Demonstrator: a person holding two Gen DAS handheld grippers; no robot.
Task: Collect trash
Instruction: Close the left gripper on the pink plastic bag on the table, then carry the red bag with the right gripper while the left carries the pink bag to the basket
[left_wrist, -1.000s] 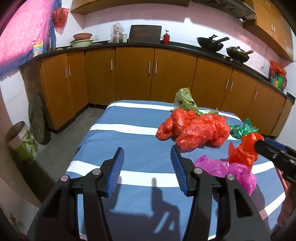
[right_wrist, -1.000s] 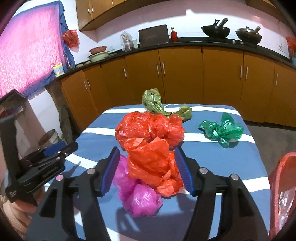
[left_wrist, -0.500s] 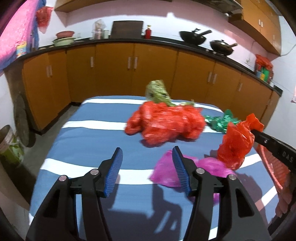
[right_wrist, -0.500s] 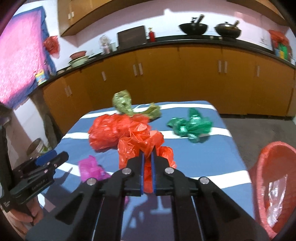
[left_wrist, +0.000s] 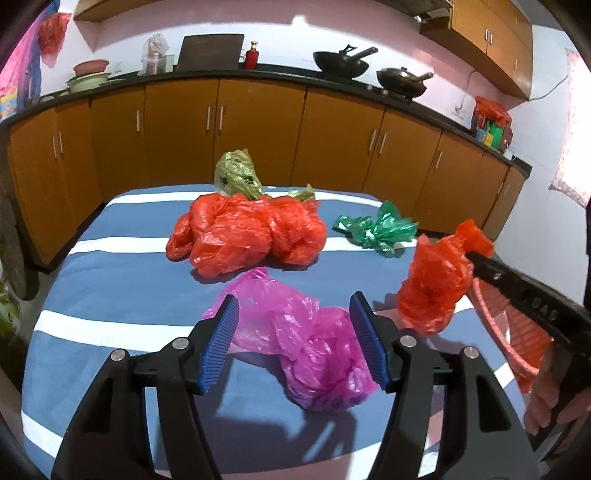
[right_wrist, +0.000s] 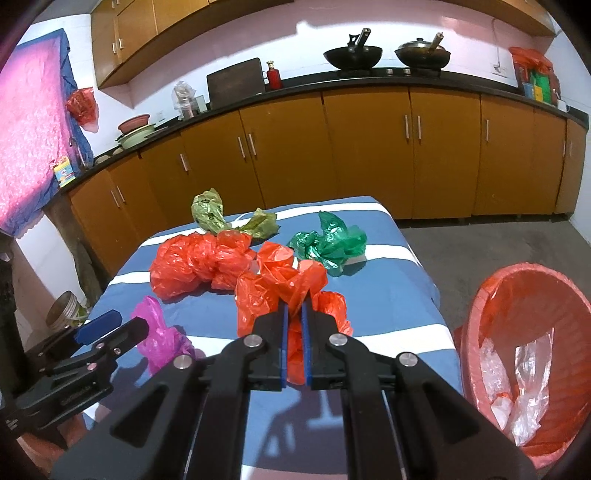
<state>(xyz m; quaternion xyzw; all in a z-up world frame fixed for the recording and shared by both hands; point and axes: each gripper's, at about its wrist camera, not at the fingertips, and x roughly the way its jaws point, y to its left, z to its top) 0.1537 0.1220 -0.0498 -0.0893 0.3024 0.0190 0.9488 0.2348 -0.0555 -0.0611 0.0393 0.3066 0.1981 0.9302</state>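
we see the blue and white striped table (left_wrist: 110, 280) filling the middle of both views, with the orange kitchen cabinets (right_wrist: 369, 155) across the upper half behind it. at the lower right of the right wrist view stands the red trash basket (right_wrist: 491, 291), off the table's edge, with clear plastic inside. the large red plastic bag (left_wrist: 243, 236) lies at centre frame on the table, the olive green bag (left_wrist: 236, 175) just behind it and the green bag (left_wrist: 376, 230) to its right. the pink plastic bag (left_wrist: 314, 350) lies between the fingers of our left gripper (left_wrist: 293, 341), whose jaws are opening and do not press on it. our right gripper (right_wrist: 294, 332) is clamped tight on the small red plastic bag (right_wrist: 273, 291), held up at right of the left wrist view.
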